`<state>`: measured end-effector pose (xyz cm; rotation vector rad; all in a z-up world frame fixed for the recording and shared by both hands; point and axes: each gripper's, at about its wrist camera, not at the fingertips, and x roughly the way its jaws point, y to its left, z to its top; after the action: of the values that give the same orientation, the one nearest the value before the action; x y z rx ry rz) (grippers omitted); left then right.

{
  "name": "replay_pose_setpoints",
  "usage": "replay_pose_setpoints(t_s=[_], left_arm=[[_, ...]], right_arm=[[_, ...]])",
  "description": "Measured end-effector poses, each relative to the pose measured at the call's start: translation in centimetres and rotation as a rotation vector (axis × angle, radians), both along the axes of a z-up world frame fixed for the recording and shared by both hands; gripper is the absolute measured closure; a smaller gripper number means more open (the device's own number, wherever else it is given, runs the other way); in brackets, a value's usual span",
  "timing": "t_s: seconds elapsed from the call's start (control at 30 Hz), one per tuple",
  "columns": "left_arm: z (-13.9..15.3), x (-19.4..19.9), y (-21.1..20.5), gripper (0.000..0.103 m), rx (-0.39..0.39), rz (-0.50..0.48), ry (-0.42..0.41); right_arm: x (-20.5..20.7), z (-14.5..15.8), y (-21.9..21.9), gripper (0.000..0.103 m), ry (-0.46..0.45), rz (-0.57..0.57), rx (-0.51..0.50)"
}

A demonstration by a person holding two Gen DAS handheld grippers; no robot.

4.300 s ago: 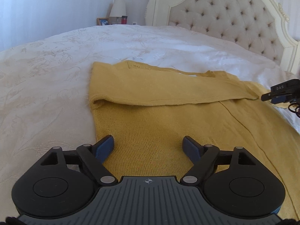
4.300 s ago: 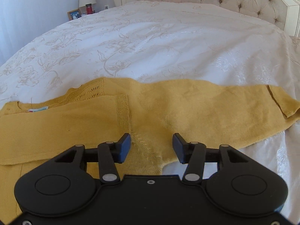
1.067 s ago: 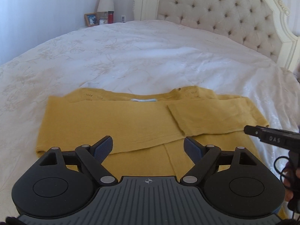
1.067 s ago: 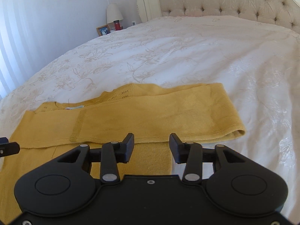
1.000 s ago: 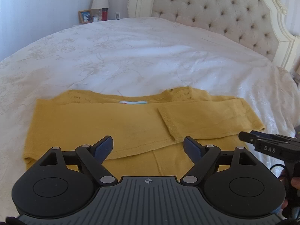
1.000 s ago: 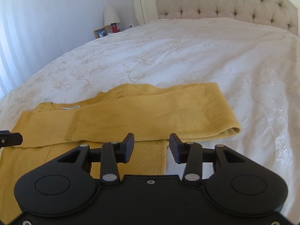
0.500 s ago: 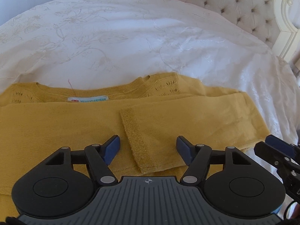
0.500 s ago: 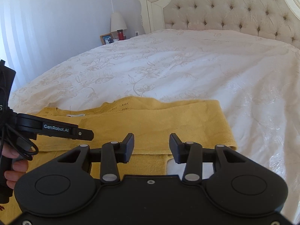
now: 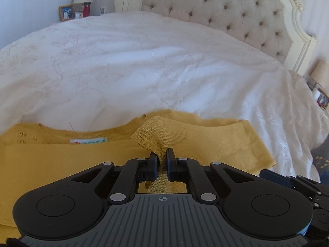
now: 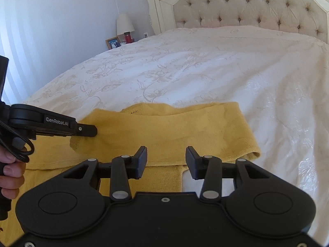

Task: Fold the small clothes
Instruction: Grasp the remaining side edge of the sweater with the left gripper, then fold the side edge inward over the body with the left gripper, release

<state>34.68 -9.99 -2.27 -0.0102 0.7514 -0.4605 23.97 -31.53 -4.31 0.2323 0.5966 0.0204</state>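
- Left tool (image 9: 162, 158): jaws have just closed, now pinched tight on the cuff end of the folded-in sleeve (image 9: 203, 138), fabric bunched up betw. the pads.
- Right tool (image 10: 166, 160): jaws about half open, nothing betw. them, hovering over the near edge of the yellow sweater (image 10: 164, 127).
- Sweater lies flat on the white bedspread (image 10: 205, 65), sleeves folded across the body, neck label (image 9: 88, 141) showing.
- A hand (image 10: 10, 173) grips the left tool's handle at the frame edge.
- Far back: tufted headboard (image 9: 236, 14), lamp (image 10: 125, 23) w/ photo frame (image 10: 113, 42) beside it.
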Motion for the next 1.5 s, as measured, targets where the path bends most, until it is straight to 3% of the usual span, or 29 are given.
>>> replay_pose_setpoints(t_s=[0.23,0.37,0.57,0.83,0.93,1.1,1.17,1.3,1.5], left_arm=[[5.1,-1.6,4.8,0.095,-0.016,0.045,-0.095],[5.8,-1.4,8.5,0.095,0.032,0.121,-0.113],[4.0,-0.9,13.9,0.095,0.065,0.257,-0.043],[-1.4,-0.2,17.6,0.094,0.072,0.328,0.098],[-2.8,-0.2,18.3,0.091,0.110,0.368,0.120],[-4.0,-0.3,19.3,0.089,0.195,0.400,0.089],[-3.9,-0.3,19.6,0.083,0.237,0.420,0.057],[-3.4,-0.7,19.4,0.082,0.324,0.451,0.014],[-3.0,-4.7,17.6,0.067,0.273,0.349,0.001]], right_arm=[[0.0,-0.2,0.6,0.051,0.011,0.020,-0.001],[0.0,-0.5,1.2,0.051,0.021,0.044,-0.008],[0.1,-1.0,2.0,0.051,0.042,0.079,-0.024],[0.4,-1.7,2.5,0.051,0.079,0.096,-0.046],[0.6,-2.1,2.5,0.051,0.103,0.087,-0.052],[0.7,-2.4,2.5,0.051,0.117,0.083,-0.052],[0.7,-2.4,2.6,0.051,0.117,0.082,-0.057],[0.7,-2.5,2.7,0.051,0.114,0.079,-0.056],[0.9,-2.9,2.8,0.049,0.126,0.081,-0.052]])
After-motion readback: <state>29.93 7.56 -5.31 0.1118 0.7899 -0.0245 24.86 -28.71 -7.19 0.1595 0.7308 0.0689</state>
